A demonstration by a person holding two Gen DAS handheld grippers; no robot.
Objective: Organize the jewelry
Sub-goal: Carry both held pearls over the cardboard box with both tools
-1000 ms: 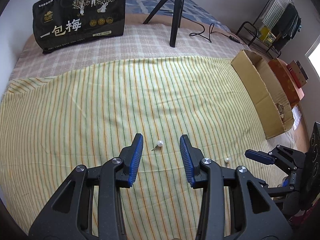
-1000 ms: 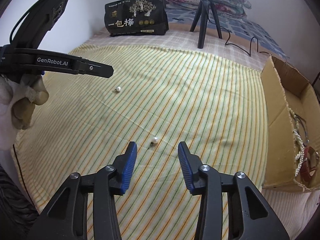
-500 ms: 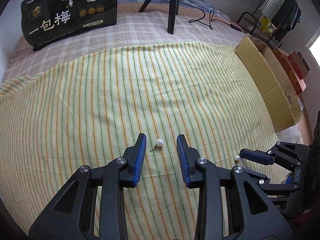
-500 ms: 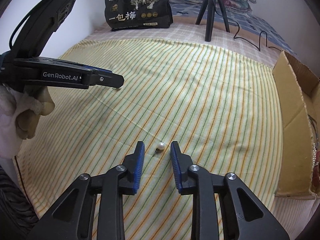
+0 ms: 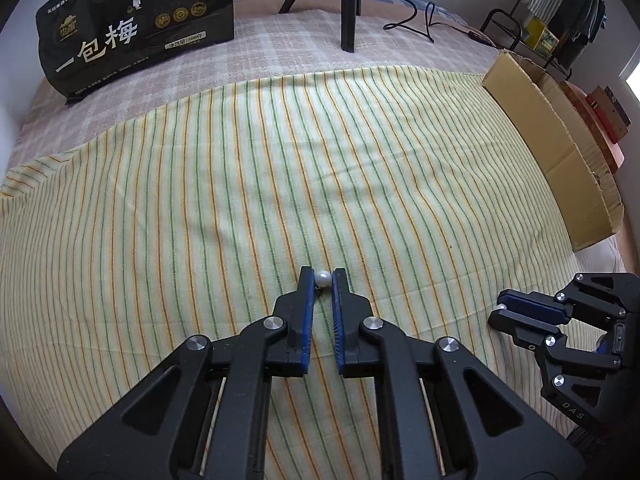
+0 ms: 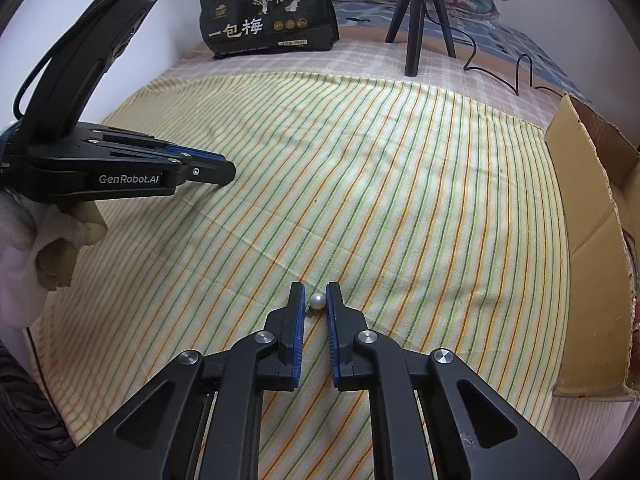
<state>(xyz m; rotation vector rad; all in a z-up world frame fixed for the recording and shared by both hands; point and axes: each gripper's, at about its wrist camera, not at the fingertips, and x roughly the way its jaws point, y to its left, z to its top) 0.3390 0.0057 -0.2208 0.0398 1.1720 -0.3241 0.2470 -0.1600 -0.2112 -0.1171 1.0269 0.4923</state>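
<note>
Both grippers are down on the striped bed sheet (image 5: 200, 200): left gripper (image 5: 322, 280) pinching one pearl earring (image 5: 322, 278) at the fingertips, right gripper (image 6: 317, 300) closing on the other pearl earring (image 6: 317, 301). The cardboard box (image 6: 592, 240) sits off to the right, nearer the right gripper.

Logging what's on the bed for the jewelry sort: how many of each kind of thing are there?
Pearl earrings: 2, one in the left gripper, one in the right gripper
Cardboard box: 1
Black bag: 1
Tripod: 1
Striped cloth: 1
Total: 6
</note>
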